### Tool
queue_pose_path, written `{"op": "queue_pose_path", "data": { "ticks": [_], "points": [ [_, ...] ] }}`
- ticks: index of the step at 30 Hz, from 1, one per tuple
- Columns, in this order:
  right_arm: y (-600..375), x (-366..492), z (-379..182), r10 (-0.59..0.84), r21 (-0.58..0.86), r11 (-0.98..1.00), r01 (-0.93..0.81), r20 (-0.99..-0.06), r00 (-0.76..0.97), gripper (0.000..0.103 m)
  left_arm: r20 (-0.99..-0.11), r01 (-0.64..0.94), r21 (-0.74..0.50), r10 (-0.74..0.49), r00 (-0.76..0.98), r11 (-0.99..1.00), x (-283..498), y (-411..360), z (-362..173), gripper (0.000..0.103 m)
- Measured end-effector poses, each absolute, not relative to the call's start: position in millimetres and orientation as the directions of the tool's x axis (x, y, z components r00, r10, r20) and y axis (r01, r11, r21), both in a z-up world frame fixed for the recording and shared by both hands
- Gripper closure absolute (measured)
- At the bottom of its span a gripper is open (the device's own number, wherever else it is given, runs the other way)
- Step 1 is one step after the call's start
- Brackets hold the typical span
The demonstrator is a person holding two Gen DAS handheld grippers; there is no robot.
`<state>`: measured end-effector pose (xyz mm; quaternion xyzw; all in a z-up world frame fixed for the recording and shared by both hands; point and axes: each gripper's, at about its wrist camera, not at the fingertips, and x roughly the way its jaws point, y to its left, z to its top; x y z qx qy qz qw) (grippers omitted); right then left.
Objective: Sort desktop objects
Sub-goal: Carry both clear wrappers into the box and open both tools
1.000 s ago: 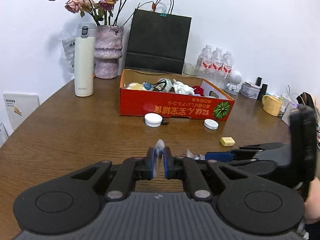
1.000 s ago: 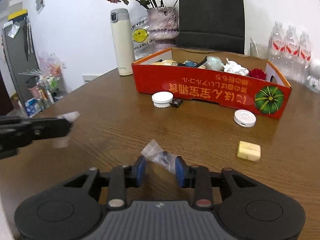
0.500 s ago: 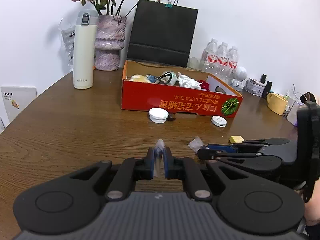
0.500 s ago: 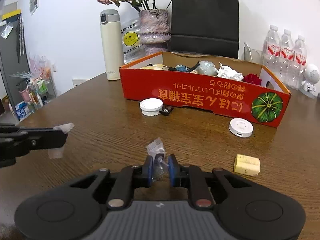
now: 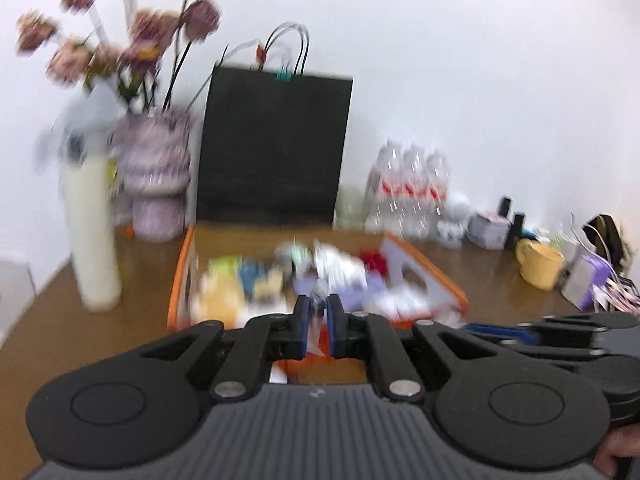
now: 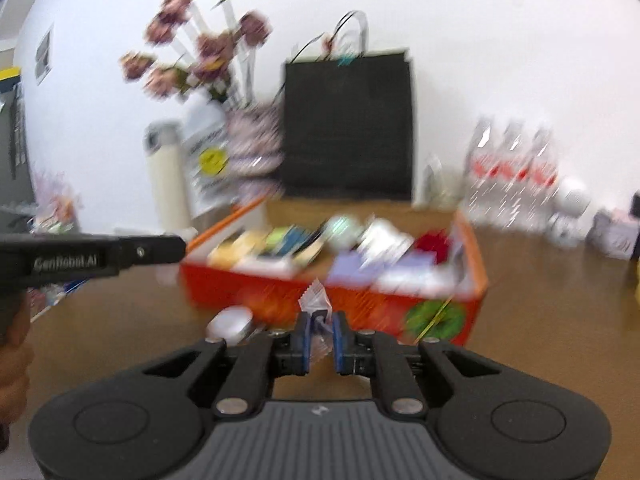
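Observation:
Both views are motion-blurred. My left gripper point(image 5: 318, 314) is shut on a small clear plastic packet point(image 5: 318, 307) and hangs above the near edge of the red cardboard box point(image 5: 180, 280), which is full of mixed items. My right gripper point(image 6: 320, 330) is shut on a second clear packet point(image 6: 316, 298) and is raised just in front of the same red box point(image 6: 360, 300). The left gripper also shows at the left of the right wrist view point(image 6: 176, 246). The right gripper shows at the right of the left wrist view point(image 5: 480, 328).
Behind the box stand a black paper bag point(image 5: 276, 148), a vase of dried roses point(image 5: 156, 176), a white thermos point(image 5: 92, 236) and water bottles point(image 5: 408, 188). A yellow mug point(image 5: 540, 264) is at right. A white round lid point(image 6: 232, 320) lies on the wooden table before the box.
Both grippers have lifted and moved forward toward the red box with their packets. The left one now hangs over the box's near edge; the right one is just in front of it.

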<state>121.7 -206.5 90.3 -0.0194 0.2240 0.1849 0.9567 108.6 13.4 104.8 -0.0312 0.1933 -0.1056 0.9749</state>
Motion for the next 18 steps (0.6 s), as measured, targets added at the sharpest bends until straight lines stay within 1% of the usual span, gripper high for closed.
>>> {"op": "queue_pose_path", "data": {
  "ticks": [2, 4, 7, 10, 12, 15, 18],
  "points": [
    [-223, 145, 108, 0.325, 0.041, 0.94, -0.34, -0.416, 0.849, 0.093, -0.355, 0.171, -0.063, -0.182, 0.917, 0.983, 138, 15, 117, 0.094],
    [-235, 170, 120, 0.31, 0.028, 0.944, -0.328, -0.416, 0.855, 0.093, -0.353, 0.149, -0.042, -0.154, 0.923, 0.988, 166, 23, 126, 0.094],
    [-245, 212, 124, 0.256, -0.025, 0.955, -0.296, -0.433, 0.864, 0.093, -0.395, 0.125, -0.055, -0.137, 0.909, 0.991, 212, 34, 128, 0.094],
    [-255, 256, 120, 0.266, 0.027, 0.957, -0.288, -0.474, 0.84, 0.093, -0.469, 0.093, -0.081, -0.121, 0.875, 0.992, 256, 41, 117, 0.094],
    [-256, 285, 114, 0.271, 0.055, 0.957, -0.285, -0.515, 0.813, 0.093, -0.532, 0.054, -0.07, -0.083, 0.843, 0.996, 282, 43, 105, 0.094],
    [-250, 324, 99, 0.274, 0.083, 0.956, -0.282, -0.596, 0.755, 0.093, -0.586, 0.013, -0.01, -0.017, 0.81, 1.0, 309, 42, 86, 0.094],
    [-244, 358, 79, 0.307, 0.154, 0.947, -0.281, -0.683, 0.663, 0.093, -0.647, 0.004, -0.017, -0.014, 0.762, 1.0, 326, 45, 73, 0.093]
  ]
}}
